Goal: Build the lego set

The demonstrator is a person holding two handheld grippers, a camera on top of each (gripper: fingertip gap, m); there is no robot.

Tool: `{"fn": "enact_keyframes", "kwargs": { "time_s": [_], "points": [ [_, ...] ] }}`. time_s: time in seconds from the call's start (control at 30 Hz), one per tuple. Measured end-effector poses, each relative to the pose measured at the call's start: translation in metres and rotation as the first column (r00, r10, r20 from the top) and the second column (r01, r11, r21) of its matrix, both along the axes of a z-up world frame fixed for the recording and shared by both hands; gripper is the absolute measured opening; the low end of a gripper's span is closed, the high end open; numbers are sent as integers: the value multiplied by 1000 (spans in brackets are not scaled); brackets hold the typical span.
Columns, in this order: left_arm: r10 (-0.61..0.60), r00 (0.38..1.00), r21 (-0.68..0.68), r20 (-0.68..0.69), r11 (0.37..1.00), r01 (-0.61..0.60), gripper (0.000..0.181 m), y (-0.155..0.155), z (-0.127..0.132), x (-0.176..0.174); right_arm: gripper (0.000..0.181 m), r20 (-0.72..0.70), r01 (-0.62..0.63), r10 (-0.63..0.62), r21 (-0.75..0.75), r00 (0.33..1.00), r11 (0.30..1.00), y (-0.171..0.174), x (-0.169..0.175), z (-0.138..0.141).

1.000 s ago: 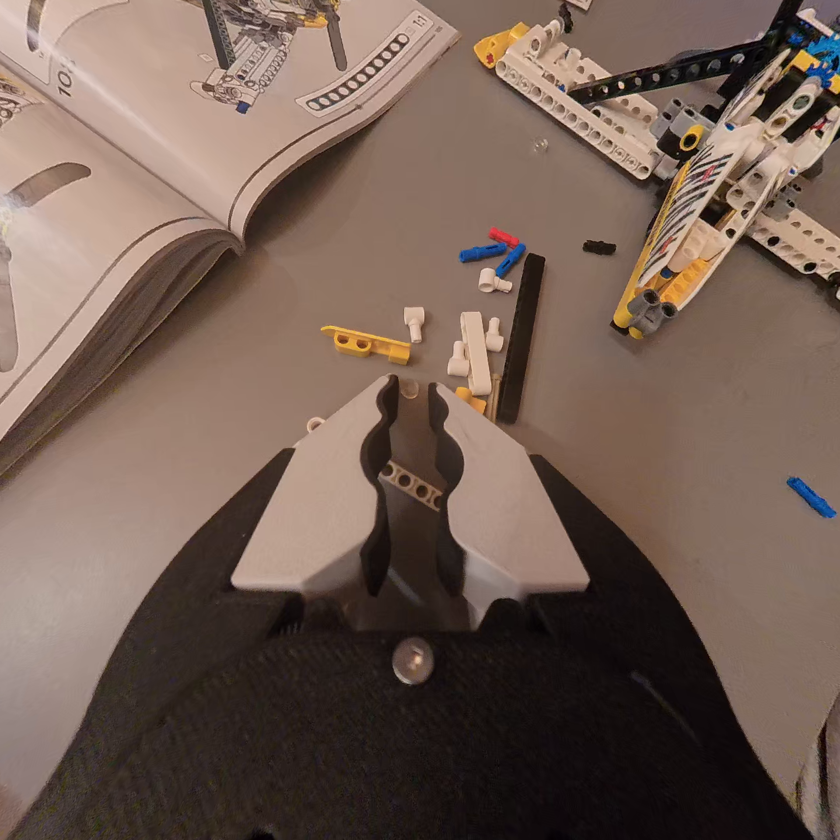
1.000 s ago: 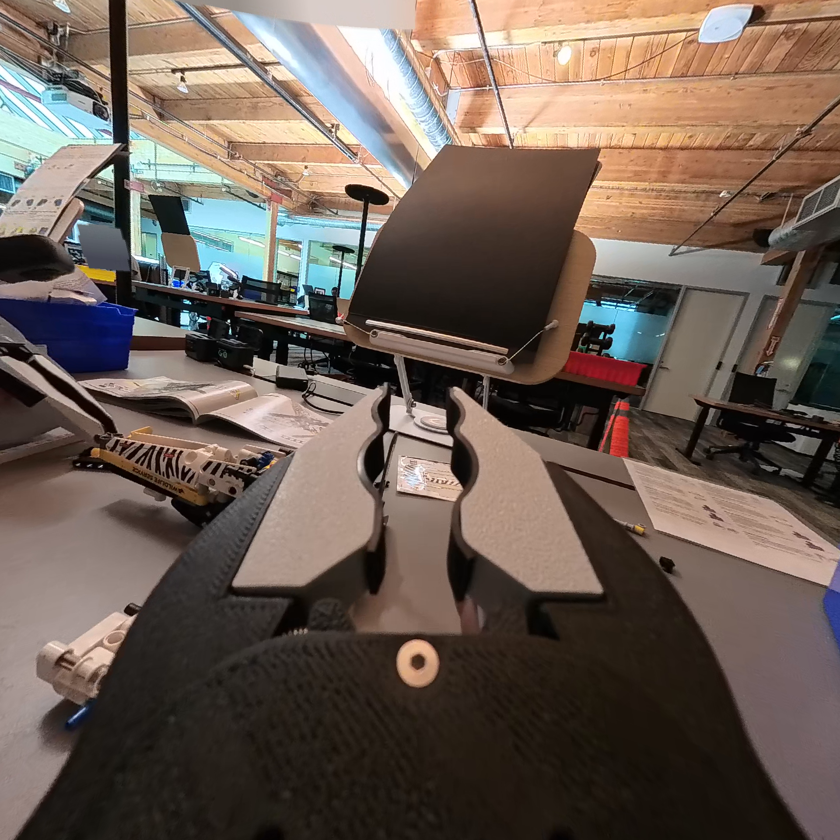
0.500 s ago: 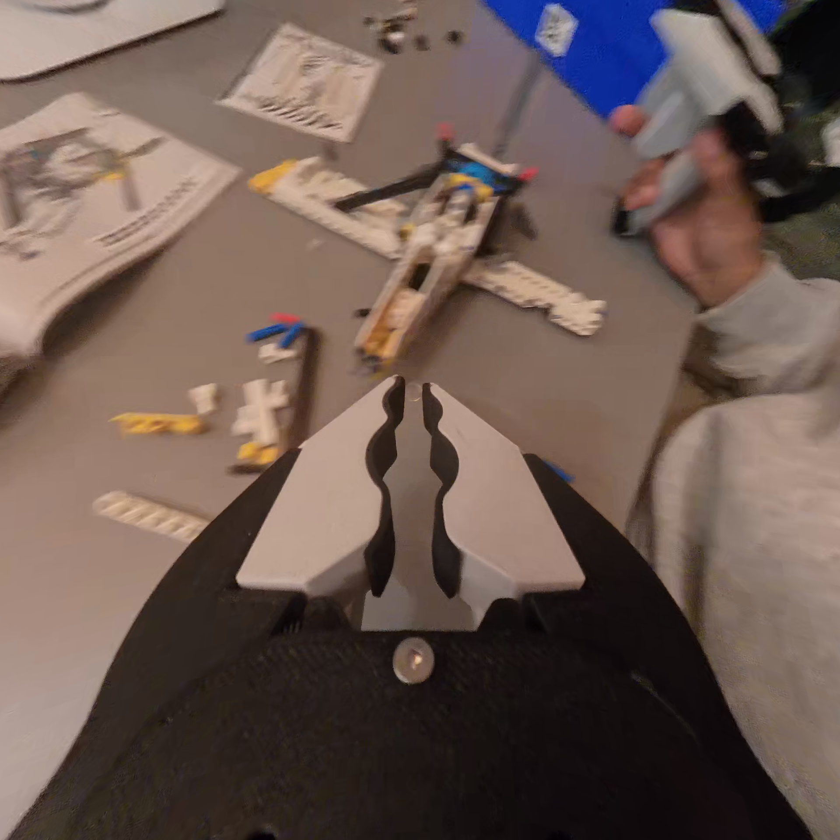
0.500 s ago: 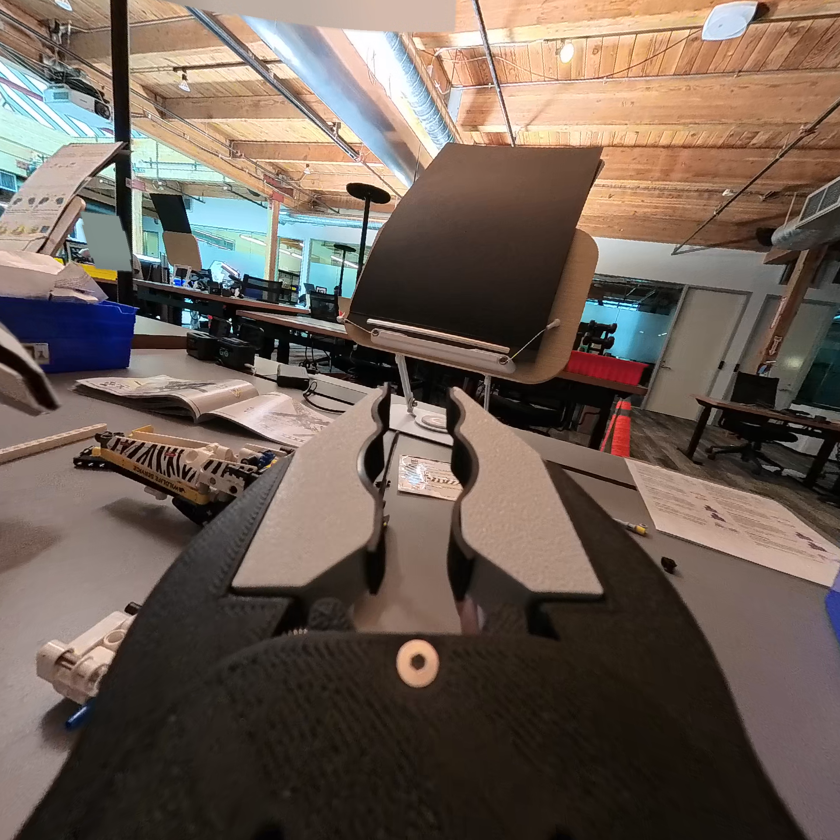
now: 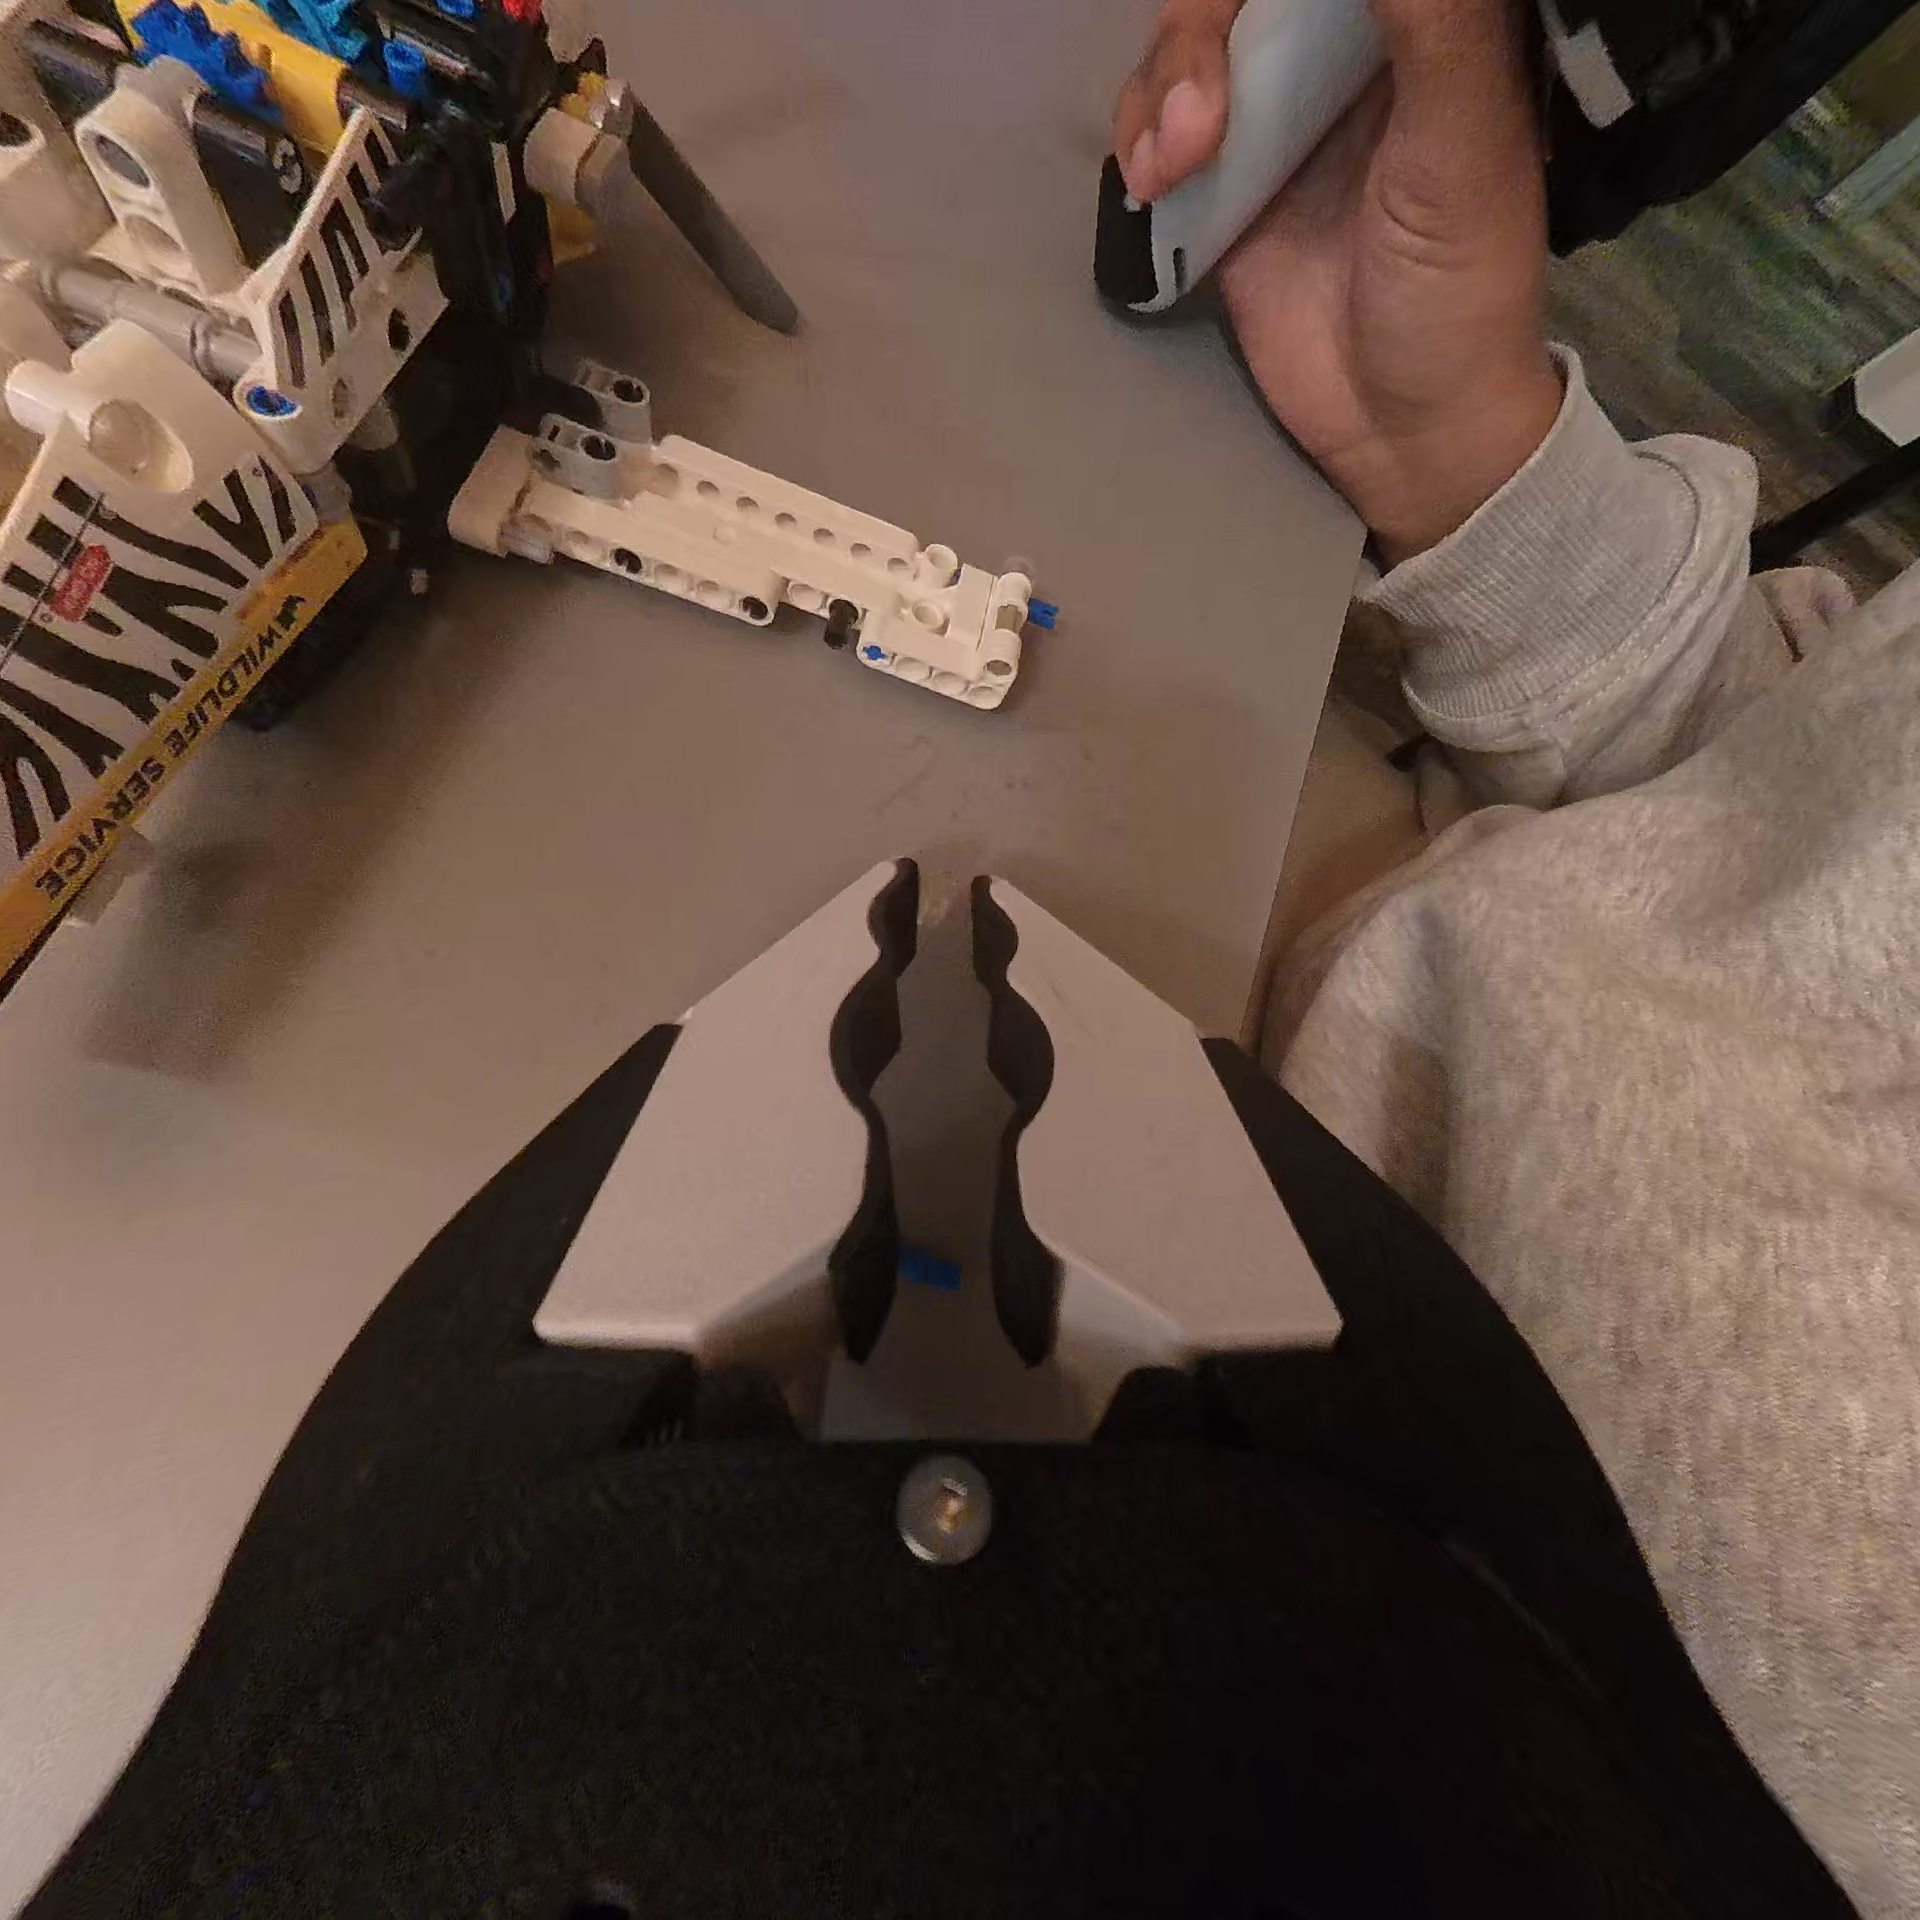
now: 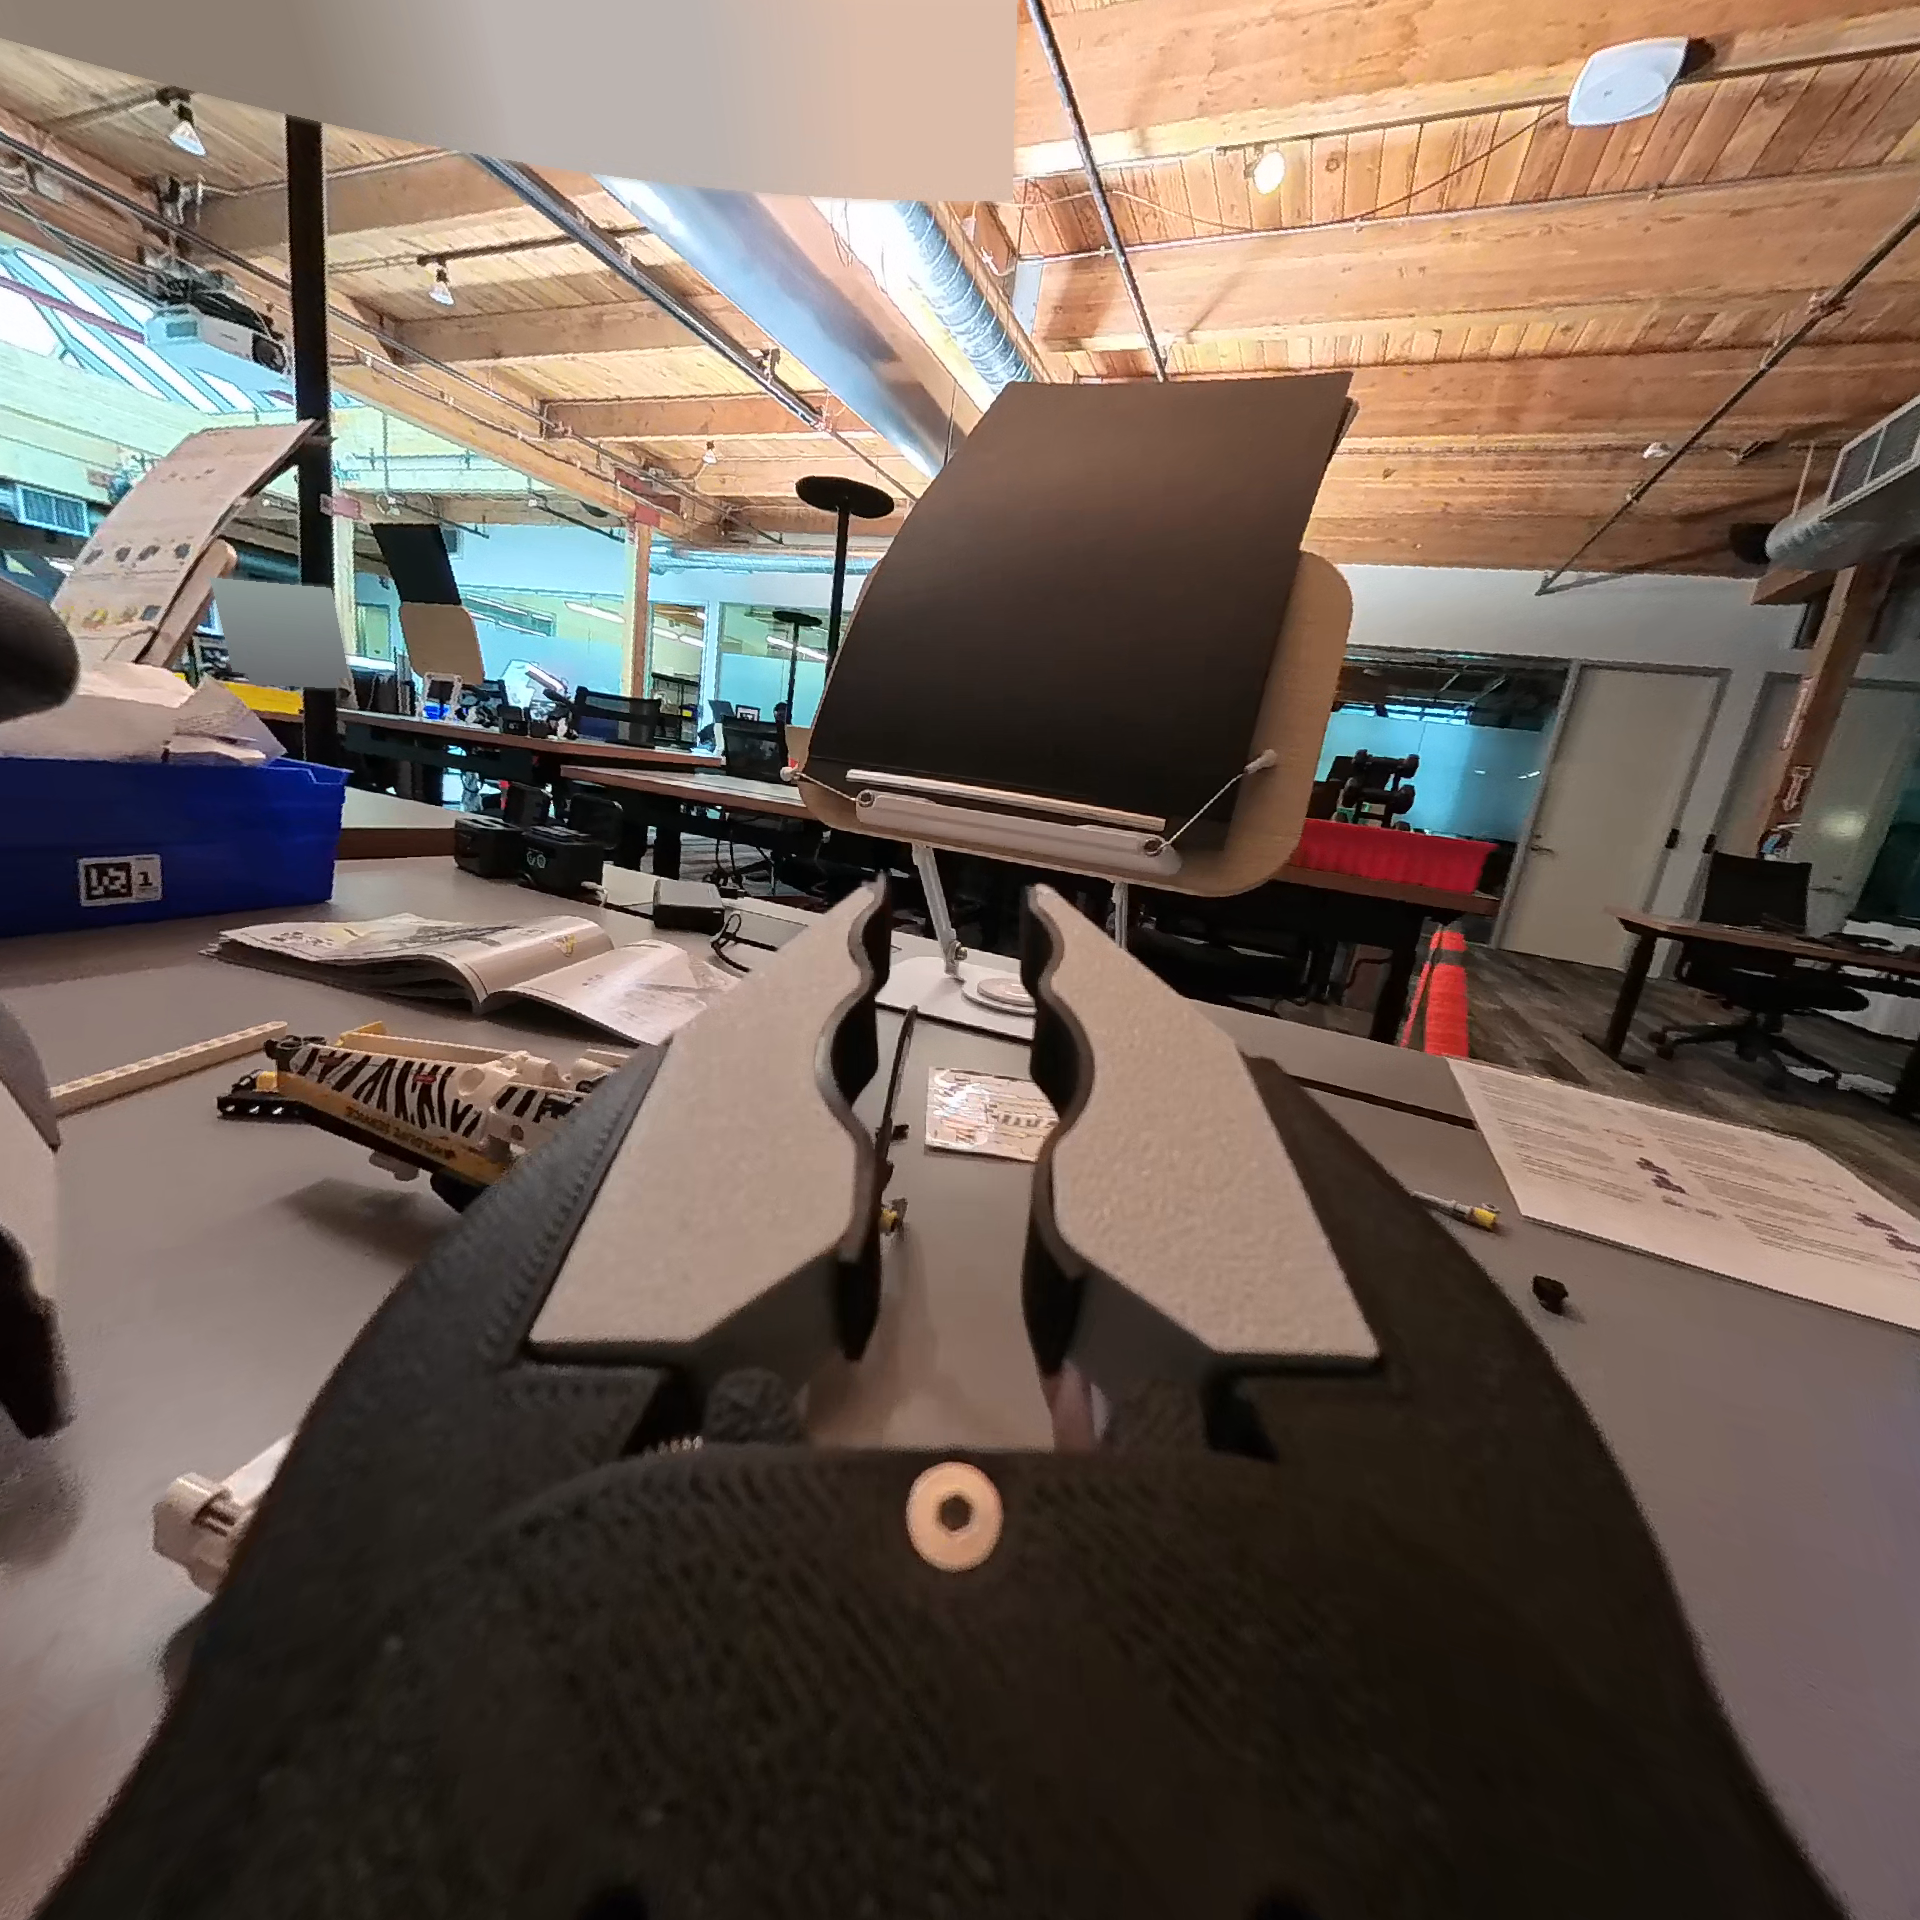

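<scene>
My left gripper [image 5: 943, 883] hangs over the grey table [image 5: 520, 935] near its edge, its jaws a narrow gap apart and holding nothing; through that gap I see a small blue pin [image 5: 928, 1270] lying on the table below, not gripped. My right gripper [image 6: 954, 904] rests low over the table with its jaws standing apart, and it holds nothing either; my right hand [image 5: 1382, 260] shows around its handle in the left wrist view. Just ahead of my left gripper lies a white beam assembly [image 5: 748, 551] with grey connectors and blue pins, and it seems to join the model at its far end. Beyond it sits the main model [image 5: 208, 364], a zebra-striped body with yellow trim, black framing and blue parts, already well built up. From the right wrist view the striped model [image 6: 416, 1101] lies long on the table, a loose tan beam [image 6: 166, 1065] beside it, the open instruction booklet [image 6: 468, 956] farther back, and a blue bin [image 6: 177, 831] beyond. I judge the build well advanced but unfinished: loose parts remain, and neither of my grippers holds a piece to fit next.
</scene>
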State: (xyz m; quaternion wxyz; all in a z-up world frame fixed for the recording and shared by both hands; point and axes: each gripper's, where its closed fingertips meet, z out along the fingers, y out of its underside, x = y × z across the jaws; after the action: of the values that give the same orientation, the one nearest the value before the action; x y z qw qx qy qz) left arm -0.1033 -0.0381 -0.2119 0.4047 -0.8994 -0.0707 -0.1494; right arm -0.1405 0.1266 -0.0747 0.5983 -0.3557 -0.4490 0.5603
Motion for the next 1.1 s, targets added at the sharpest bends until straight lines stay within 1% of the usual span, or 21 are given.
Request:
{"fn": "enact_keyframes", "kwargs": {
  "time_s": [0.13,0.3,0.43,0.57,0.67,0.8,0.87,0.97,1.07,1.1],
  "points": [
    [7,1000,-4,9,1000,-6,19,-3,1,1,22,-6,-4,4,-11,1000,1000,0,1,1],
    [63,998,14,-7,998,-63,23,-19,12,-5,22,-11,-7,7,-19,1000,1000,0,3,1],
    [115,993,13,-17,993,-115,23,-30,10,-8,22,-11,-12,12,-26,1000,1000,0,3,1],
    [140,990,27,-24,990,-140,22,-20,8,-10,22,-11,-14,14,-27,1000,1000,0,3,1],
    [145,985,3,-96,989,-145,22,-6,4,-14,22,-8,-15,15,-22,1000,1000,-1,2,0],
    [92,977,-73,-193,991,-108,20,3,-9,-14,22,-9,-14,14,-23,1000,1000,-1,3,1],
    [72,978,-92,-198,992,-92,19,5,-12,-10,22,-12,-16,16,-30,1000,999,0,3,1],
    [83,974,-95,-212,990,-105,15,6,-14,-12,22,-16,-20,19,-38,1000,999,0,4,1],
    [93,978,-77,-184,991,-109,6,9,-14,-10,22,-16,-20,19,-36,1000,999,0,4,2],
    [98,980,-70,-172,991,-111,6,9,-14,-9,22,-16,-19,19,-35,1000,999,0,4,1]
  ]
}}
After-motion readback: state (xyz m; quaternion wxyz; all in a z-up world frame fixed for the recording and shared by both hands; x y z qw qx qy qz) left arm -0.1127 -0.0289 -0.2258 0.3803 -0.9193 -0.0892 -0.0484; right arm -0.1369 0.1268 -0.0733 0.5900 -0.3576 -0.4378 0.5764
